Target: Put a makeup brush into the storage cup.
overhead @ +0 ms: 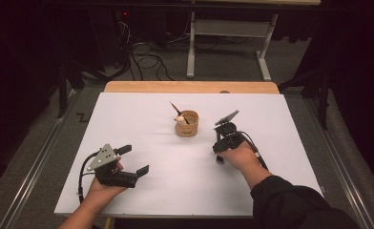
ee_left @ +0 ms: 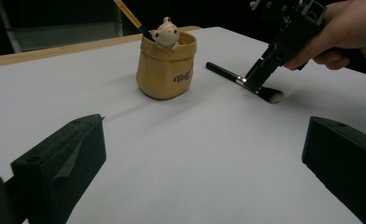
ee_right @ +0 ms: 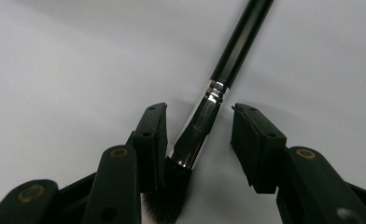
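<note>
Looking down from the high view, the right gripper (overhead: 218, 153) points down at the white desk (overhead: 142, 119), just on the person's side of a tan cup (overhead: 187, 123) that already holds one brush, while the left gripper (overhead: 133, 160) rests well off to the side with its jaws spread wide and nothing between them. Seen from the left gripper view, the right gripper (ee_left: 257, 85) stands over a black makeup brush (ee_left: 239, 81) that lies flat on the desk, its bristle end toward the person and its handle toward the cup (ee_left: 166, 65); the cup carries a small animal figure on its rim and a dark script word on its side, too small to read. In the right gripper view the jaws straddle the brush (ee_right: 204, 121) at its silver ferrule: the left pad looks to be touching or just beside it, the right pad stands clearly apart, so the brush is bracketed but not yet clamped. The step in hand looks like the pickup of this second brush. The next move calls for closing squarely on the ferrule, then lifting and tipping the handle toward the cup.
</note>
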### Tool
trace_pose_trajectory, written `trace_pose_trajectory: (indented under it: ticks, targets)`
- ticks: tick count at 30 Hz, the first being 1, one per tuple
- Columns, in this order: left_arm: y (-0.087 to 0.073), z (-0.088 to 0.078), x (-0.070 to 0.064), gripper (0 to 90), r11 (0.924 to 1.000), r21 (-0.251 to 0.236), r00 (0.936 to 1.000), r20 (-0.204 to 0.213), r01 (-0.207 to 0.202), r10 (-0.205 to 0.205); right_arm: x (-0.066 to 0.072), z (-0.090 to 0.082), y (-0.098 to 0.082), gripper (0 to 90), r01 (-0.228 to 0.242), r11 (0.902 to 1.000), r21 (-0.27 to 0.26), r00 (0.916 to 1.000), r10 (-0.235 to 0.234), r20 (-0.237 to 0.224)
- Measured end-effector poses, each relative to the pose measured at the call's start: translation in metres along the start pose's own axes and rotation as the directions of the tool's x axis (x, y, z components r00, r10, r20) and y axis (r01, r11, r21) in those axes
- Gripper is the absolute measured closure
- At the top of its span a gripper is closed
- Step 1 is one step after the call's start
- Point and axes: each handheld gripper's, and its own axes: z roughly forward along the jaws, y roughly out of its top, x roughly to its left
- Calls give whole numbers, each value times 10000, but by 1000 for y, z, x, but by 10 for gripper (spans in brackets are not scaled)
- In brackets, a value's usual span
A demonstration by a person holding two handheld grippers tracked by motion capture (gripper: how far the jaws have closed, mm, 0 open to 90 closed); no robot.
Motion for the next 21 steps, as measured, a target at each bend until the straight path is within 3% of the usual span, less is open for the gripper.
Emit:
trace_pose_trajectory:
  ticks: [14, 21]
  targets:
    - [0, 0, 0, 5, 10000, 11, 10000, 1, -20, 20, -2, 2, 0, 764, 438, 9989, 193, 9983, -445, 365]
    - [0, -1, 0, 5, 10000, -1, 10000, -5, -37, 37, -2, 1, -1, 780, 666, 9970, 402, 9974, -676, 251]
